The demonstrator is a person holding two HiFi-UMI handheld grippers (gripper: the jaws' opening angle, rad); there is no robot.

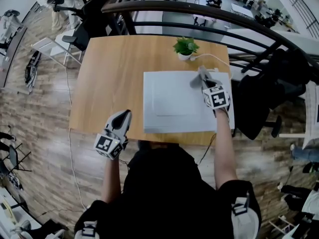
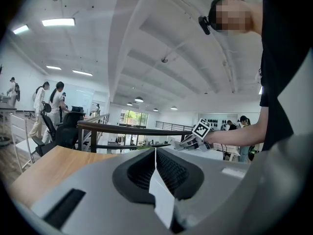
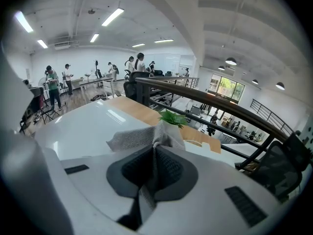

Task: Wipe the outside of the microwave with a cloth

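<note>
Head view: a rectangular light-wood table (image 1: 109, 83) carries a flat-topped white box-shaped microwave (image 1: 169, 103) on its right half, close to the near edge. The person's right gripper (image 1: 203, 79), grey with a square-marker cube, is over the far right part of the microwave's top. In the right gripper view its jaws are clamped on a crumpled grey woven cloth (image 3: 137, 137), which spreads out ahead of them onto the white top (image 3: 93, 126). The left gripper (image 1: 121, 117) is at the table's near edge, left of the microwave and apart from it. In the left gripper view its jaws are pressed together with nothing between them. A small green leafy plant in a white pot (image 1: 185, 47) stands just beyond the microwave's far edge.
</note>
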